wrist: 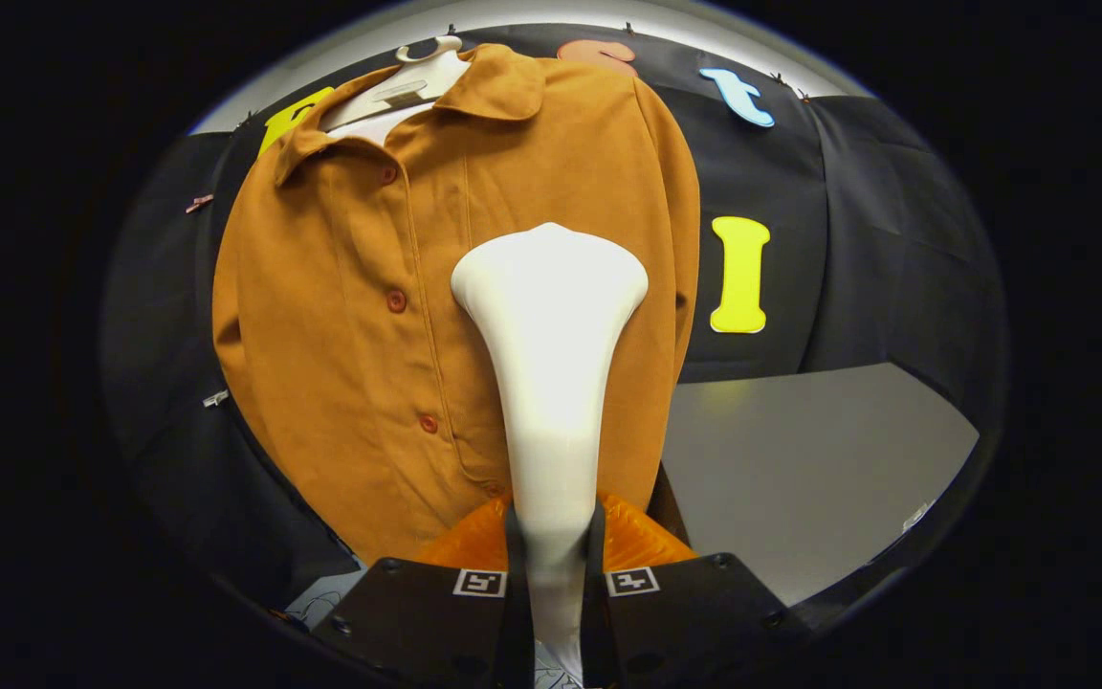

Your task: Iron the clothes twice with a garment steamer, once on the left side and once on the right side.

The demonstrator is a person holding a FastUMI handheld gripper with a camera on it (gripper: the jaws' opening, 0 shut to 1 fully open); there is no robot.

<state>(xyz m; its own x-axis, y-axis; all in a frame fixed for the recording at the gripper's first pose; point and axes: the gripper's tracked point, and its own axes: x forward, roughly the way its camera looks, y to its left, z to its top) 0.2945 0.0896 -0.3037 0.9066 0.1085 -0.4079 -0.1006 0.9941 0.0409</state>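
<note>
A pale hanger [414, 75] sits high against the black booth wall [857, 220]; a grey surface [800, 469] lies below.

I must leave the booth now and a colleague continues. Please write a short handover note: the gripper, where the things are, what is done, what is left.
Gripper: shut on the white garment steamer, both fingers pressing its handle.
Steamer head is up in front of the brown shirt, beside the button line, on the side toward the grey table. Contact with the cloth cannot be told.
Shirt hangs buttoned on a white hanger against the black wall.
Done: steamer picked up and brought to the shirt.
Left: how many passes are finished cannot be judged; confirm both sides.
</note>
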